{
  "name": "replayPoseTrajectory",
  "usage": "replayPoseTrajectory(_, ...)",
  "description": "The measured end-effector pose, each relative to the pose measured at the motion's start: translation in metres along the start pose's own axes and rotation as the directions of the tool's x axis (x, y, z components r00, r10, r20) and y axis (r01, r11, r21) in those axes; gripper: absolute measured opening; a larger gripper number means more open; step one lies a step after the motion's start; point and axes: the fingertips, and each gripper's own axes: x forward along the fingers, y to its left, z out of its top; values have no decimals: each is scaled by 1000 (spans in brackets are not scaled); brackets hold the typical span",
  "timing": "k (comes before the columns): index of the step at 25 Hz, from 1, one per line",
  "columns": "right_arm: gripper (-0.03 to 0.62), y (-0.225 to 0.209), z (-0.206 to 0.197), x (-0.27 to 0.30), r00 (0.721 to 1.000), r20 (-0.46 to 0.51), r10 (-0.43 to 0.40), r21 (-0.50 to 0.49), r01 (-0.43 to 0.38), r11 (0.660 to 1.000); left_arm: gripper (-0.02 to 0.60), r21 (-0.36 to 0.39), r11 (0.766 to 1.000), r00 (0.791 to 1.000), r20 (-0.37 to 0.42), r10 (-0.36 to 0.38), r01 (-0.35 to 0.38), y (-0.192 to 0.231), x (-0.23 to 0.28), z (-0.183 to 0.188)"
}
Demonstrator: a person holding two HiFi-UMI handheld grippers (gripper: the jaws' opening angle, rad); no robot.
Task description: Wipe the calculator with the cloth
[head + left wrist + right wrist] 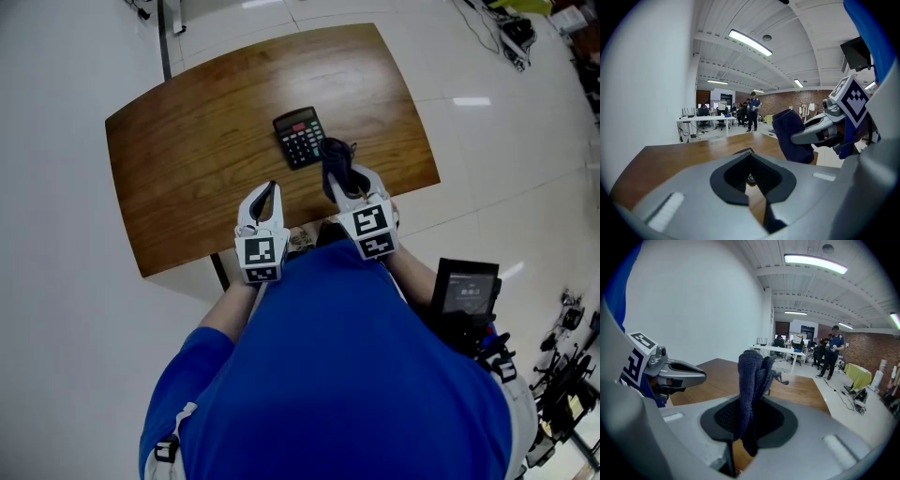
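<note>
While the right gripper (337, 181) clamps the dark blue cloth (752, 376) upright between its jaws, the left gripper (273, 189) is clenched empty, with the calculator (300, 137) just ahead.

Head cam looks steeply down on my table (187, 169). Cams on left gripper (272, 189) and right gripper (339, 173) sit low, close behind their jaws, facing across it; all share the table.

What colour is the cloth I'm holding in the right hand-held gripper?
The cloth is dark navy blue with a knitted texture; it shows best in the right gripper view.
</note>
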Motion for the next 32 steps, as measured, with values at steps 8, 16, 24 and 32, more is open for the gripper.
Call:
replayPoseTrajectory(8, 83, 15, -21, -52, 999, 41, 7, -18, -6, 1000, 5, 6, 1000, 1000, 16, 14, -14, -38, -35, -5)
replayPoseTrajectory(16, 83, -13, -36, -108, 993, 110, 45, -35, -42, 999, 5, 17, 997, 997, 22, 73, -74, -103, -47, 10)
replayPoseTrajectory(24, 83, -31, -70, -165, 980, 160, 121, -36, -116, 993, 5, 12, 987, 987, 4, 158, -158, -172, -73, 15)
replayPoseTrajectory(32, 83, -22, -82, -203, 967, 188, 172, -59, -164, 985, 5, -10, 977, 977, 20, 214, -214, -197, -105, 5)
